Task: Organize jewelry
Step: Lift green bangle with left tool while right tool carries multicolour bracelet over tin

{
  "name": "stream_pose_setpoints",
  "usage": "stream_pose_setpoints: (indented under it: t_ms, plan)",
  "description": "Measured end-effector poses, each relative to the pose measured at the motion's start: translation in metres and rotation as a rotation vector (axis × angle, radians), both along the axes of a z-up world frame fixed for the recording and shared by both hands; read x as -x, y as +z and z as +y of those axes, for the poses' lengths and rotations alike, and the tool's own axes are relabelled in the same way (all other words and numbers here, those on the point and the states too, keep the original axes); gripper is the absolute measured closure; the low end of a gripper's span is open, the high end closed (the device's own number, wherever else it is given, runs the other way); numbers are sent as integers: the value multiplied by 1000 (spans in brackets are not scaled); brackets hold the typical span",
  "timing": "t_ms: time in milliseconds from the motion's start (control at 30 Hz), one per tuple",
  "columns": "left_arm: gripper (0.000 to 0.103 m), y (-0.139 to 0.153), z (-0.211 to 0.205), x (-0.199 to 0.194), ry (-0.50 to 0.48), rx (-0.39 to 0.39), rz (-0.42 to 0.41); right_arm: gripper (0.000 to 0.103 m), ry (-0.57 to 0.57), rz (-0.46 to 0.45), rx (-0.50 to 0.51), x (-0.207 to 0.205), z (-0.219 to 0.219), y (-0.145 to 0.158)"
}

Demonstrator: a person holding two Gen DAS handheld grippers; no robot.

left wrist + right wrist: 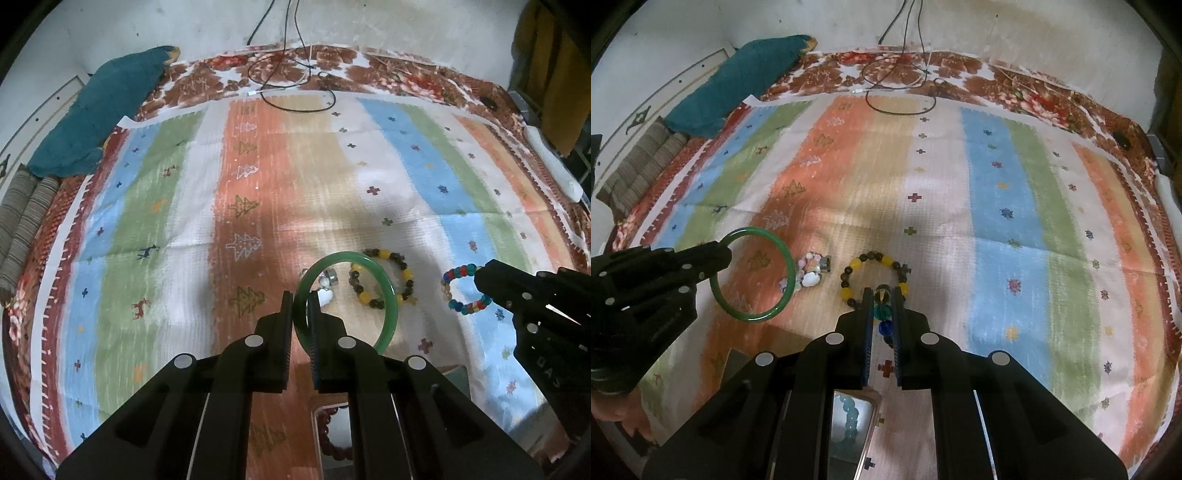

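Left wrist view: left gripper [300, 295] pinches the rim of a green bangle [388, 291], jaws closed on it, ring hanging upright w/ most of it to the gripper's right; just past the fingertips, seen through the ring, a small pale bead bracelet [327, 284] lies on the striped cloth [258, 184]; beyond & right of the tips lies a yellow-and-dark bead bracelet [404, 275]; further right, the right gripper [484, 284] holds a multicolour bead bracelet [452, 284]; under the gripper body, a tray compartment [328, 432] w/ dark red beads inside; cables [295, 85] at the cloth's far edge. Right wrist view: right gripper [882, 295] closed on the multicolour bead bracelet [884, 321], beads strung between the fingers; yellow-and-dark bracelet [855, 264] sits just ahead of the tips, partly behind them; pale bracelet [810, 273] ahead-left; left gripper [727, 254] at far left w/ the green bangle [753, 315] clamped, ring lifted off the cloth; below the gripper body, a tray compartment [849, 421] w/ pale blue beads.
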State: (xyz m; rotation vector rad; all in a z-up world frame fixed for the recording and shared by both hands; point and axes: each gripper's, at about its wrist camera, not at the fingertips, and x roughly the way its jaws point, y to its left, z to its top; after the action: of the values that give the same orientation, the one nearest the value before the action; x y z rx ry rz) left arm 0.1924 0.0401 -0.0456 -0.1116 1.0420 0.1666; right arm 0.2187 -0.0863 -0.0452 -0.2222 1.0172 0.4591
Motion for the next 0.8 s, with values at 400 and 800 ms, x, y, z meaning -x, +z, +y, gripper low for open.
stream_pose_setpoints:
  t_ms: [400, 800]
  plan:
    - [96, 13, -10, 24, -17, 4, -36, 93, 10, -59, -29, 25, -5, 17]
    - [96, 19, -17, 45, -20, 7, -63, 93, 18, -79, -44, 43, -11, 22]
